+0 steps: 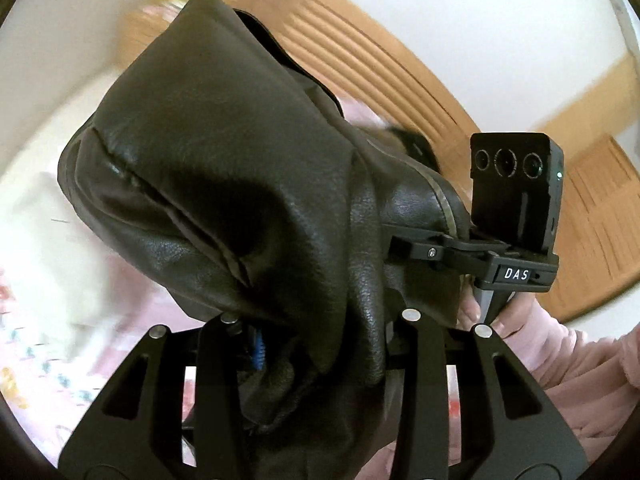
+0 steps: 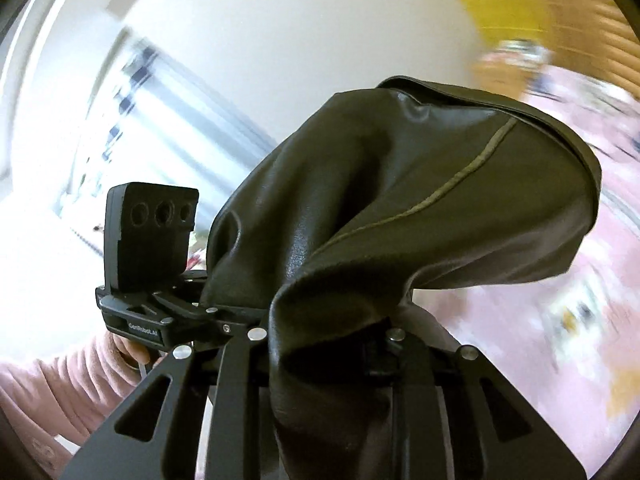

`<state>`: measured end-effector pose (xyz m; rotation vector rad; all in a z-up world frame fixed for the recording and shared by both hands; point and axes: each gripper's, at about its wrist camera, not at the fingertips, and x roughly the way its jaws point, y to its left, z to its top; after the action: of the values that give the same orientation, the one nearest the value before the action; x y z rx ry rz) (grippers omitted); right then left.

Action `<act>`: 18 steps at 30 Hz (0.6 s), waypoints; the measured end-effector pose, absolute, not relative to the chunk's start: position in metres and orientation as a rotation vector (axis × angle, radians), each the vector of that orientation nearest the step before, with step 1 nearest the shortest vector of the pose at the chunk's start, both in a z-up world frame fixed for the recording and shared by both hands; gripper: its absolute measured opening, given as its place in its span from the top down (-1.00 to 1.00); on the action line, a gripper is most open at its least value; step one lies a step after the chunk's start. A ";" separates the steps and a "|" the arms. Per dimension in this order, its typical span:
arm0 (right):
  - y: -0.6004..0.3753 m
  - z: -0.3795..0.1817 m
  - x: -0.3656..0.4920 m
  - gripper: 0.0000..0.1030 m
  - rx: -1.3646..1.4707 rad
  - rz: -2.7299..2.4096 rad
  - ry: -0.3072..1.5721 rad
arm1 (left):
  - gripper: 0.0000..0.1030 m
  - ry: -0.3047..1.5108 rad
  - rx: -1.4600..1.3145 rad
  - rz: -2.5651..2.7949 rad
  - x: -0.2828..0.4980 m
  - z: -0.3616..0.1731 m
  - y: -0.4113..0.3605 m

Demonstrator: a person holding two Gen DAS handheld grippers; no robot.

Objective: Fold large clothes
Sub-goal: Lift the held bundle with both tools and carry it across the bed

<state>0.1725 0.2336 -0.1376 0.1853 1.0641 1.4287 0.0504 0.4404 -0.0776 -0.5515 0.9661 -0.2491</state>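
A black leather jacket [image 1: 224,152] hangs bunched over my left gripper [image 1: 320,320], which is shut on a thick fold of it; the fingertips are hidden under the leather. In the right wrist view the same jacket [image 2: 440,184] drapes over my right gripper [image 2: 324,340], also shut on a gathered fold, with its tips covered. Each gripper shows in the other's view: the right gripper [image 1: 404,246] bites the jacket's piped edge at the right, and the left gripper [image 2: 200,304] grips it at the left. The two stand close together, high above the bed.
Below lies a bed with a pink patterned sheet [image 1: 48,360] and a white pillow [image 1: 48,240]. A wooden headboard [image 1: 360,52] and a white wall stand behind. A hand in a pink sleeve [image 1: 580,368] holds the right gripper. A bright window [image 2: 120,120] is at the left.
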 end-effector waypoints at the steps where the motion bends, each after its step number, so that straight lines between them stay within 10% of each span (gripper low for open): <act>1: 0.260 -0.132 0.172 0.57 0.173 1.468 1.060 | 0.28 0.943 -0.551 -0.194 0.037 -0.067 0.470; 9: 0.497 -0.148 0.168 0.59 0.169 1.776 1.121 | 0.28 0.839 -0.583 0.115 -0.034 -0.069 0.642; 18: 0.636 -0.351 0.182 0.64 -0.101 1.636 1.322 | 0.28 0.833 -0.933 0.229 -0.041 -0.313 0.749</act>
<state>0.1815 0.6358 -0.3507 -0.1012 1.3219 1.6358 -0.0409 0.7495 -0.3126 -0.9329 0.8335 0.2294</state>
